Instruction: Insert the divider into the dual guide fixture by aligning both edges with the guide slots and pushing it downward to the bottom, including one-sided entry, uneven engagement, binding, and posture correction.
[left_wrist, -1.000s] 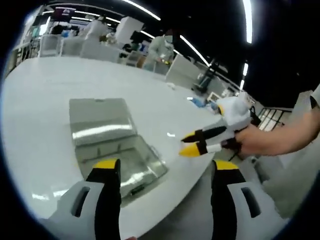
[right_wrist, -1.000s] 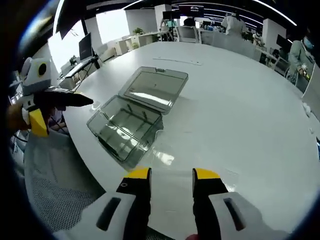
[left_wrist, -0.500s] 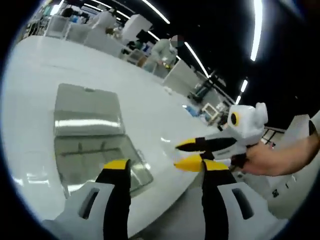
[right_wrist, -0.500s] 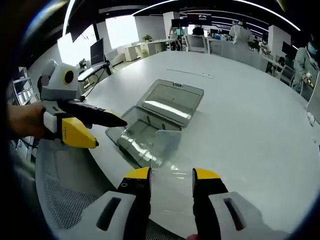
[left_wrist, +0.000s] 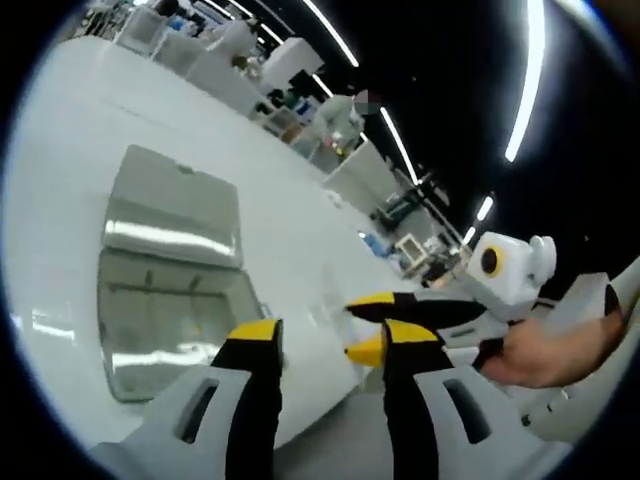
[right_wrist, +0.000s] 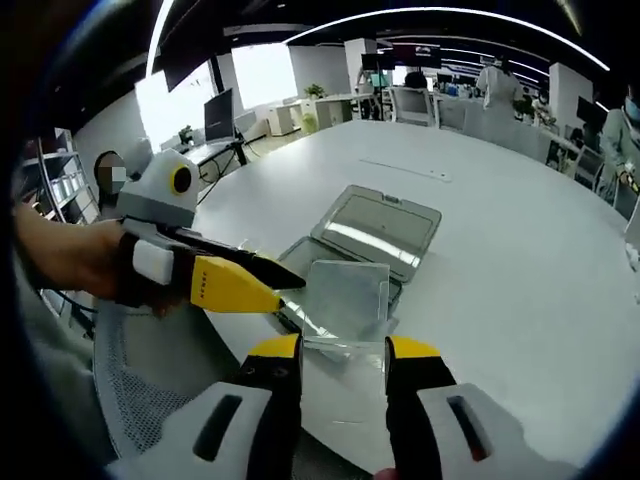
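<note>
The divider (right_wrist: 347, 300), a clear flat sheet, now stands lifted between the jaws of the right hand-held gripper (right_wrist: 342, 347), which are drawn in on its lower edge and appear to hold it. It hangs in front of the open clear case that serves as the dual guide fixture (right_wrist: 366, 232), above and near it, not yet in any slot. A second ago no sheet showed at these jaws; half a second ago it lay low just ahead of them by the fixture's near wall. So the pick-up looks done, and the step in hand is likely carrying the sheet over the fixture's tray and lining its edges up with the slots.

In the right gripper view the left hand-held gripper (right_wrist: 270, 283) has come in much closer than before; its tips now sit just beside the divider's left edge, though contact cannot be told. Its jaws look narrowed, almost together, with nothing visibly between them. This reads as a move to steady the sheet for a two-sided entry.

In the left gripper view the fixture (left_wrist: 170, 290) lies on the white surface (left_wrist: 60, 180) with its lid flat behind the tray, and the right hand-held gripper (left_wrist: 362, 328) reaches in from the right, nearer the left one's own jaws than a second ago. The clear sheet there is hard to make out.

The fixture itself seems unmoved on the surface; the views have shifted with the hands.
</note>
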